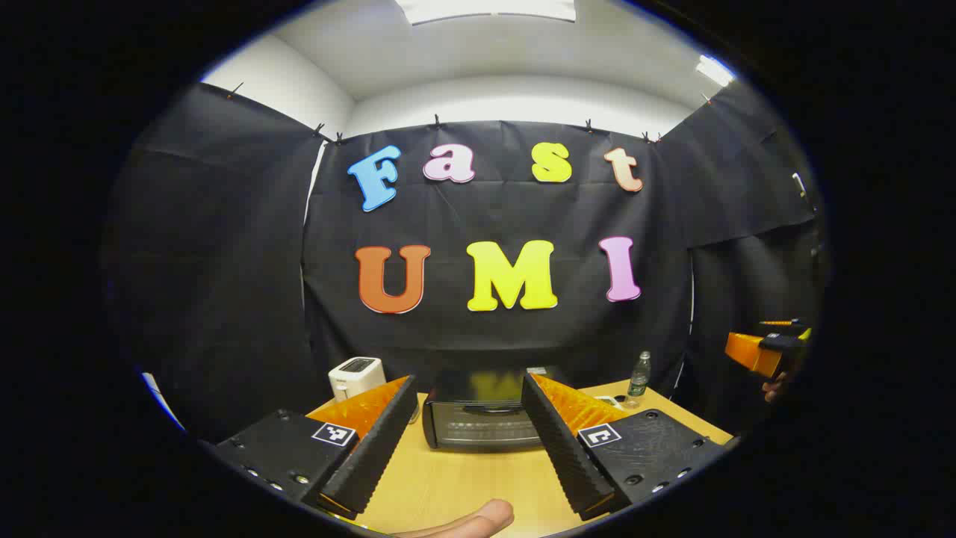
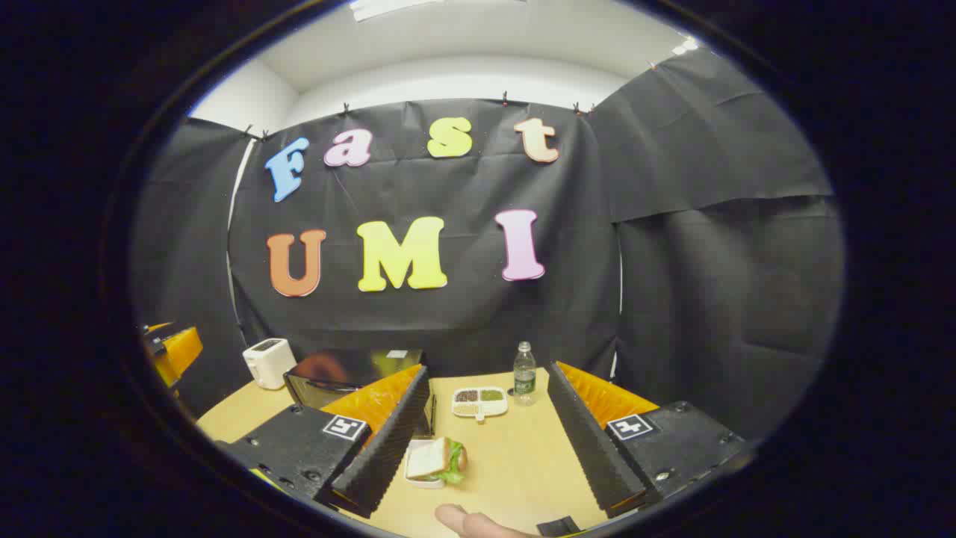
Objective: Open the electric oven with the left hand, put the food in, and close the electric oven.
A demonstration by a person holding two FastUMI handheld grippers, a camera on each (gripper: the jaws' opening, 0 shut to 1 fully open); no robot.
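No readable text besides the booth's wall.

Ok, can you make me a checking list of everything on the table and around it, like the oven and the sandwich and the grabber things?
Surface: wooden table, bare in front.
Job's things: electric oven, door shut; sandwich on a small white plate, right of the oven.
Clutter: white toaster left of the oven; water bottle; divided white dish with dark and green fillings.
Grippers: left gripper open, aimed at the oven; right gripper open, above the table beside the sandwich; both hold nothing.
Cables: nothing seen.
Surroundings: black cloth walls, white ceiling with lights.
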